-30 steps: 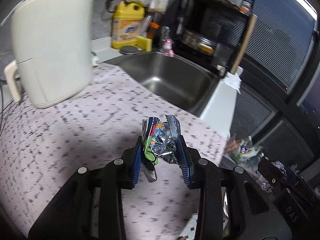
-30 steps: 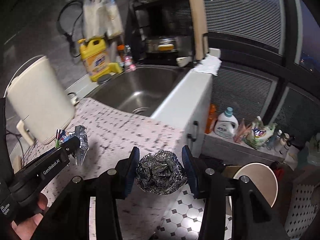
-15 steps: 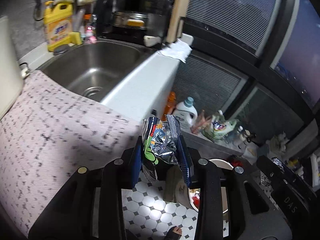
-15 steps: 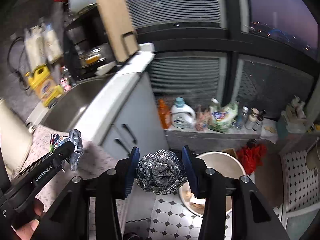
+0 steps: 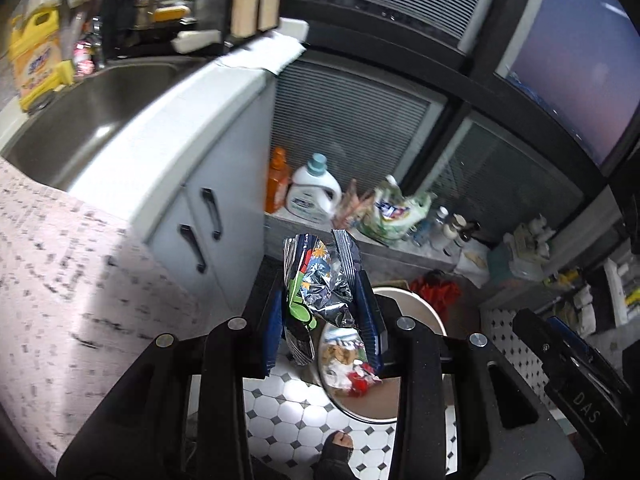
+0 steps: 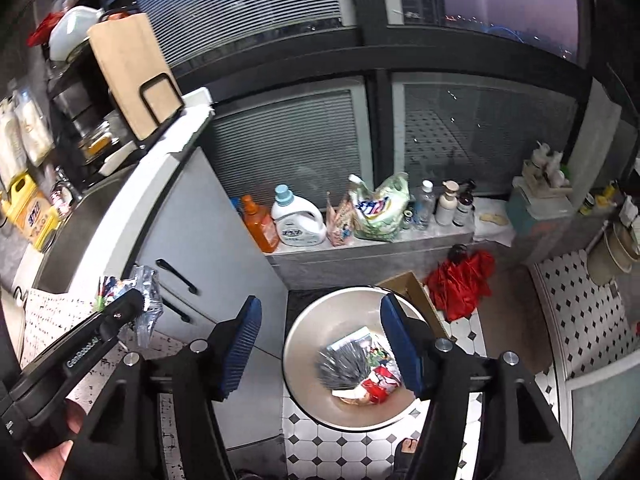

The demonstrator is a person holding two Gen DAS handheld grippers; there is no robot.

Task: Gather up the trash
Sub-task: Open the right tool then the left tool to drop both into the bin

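A: The right gripper (image 6: pixel 320 344) hangs over the round trash bin (image 6: pixel 304 344) on the tiled floor, its jaws apart after just opening, with nothing between them. A blurred silver foil ball (image 6: pixel 344 366) shows inside the bin, on top of other litter too smeared to identify.

B: And the left gripper (image 5: pixel 322 316)?

A: Clamped on a crumpled snack wrapper (image 5: pixel 316 280), held above the bin's near edge. Its fingers hide most of the bin in the left wrist view; only part of the rim and some scraps show.

B: Anything else cut off?

A: A toe (image 6: pixel 408 446) at the bottom edge, and the counter (image 5: pixel 60 280), blurred.
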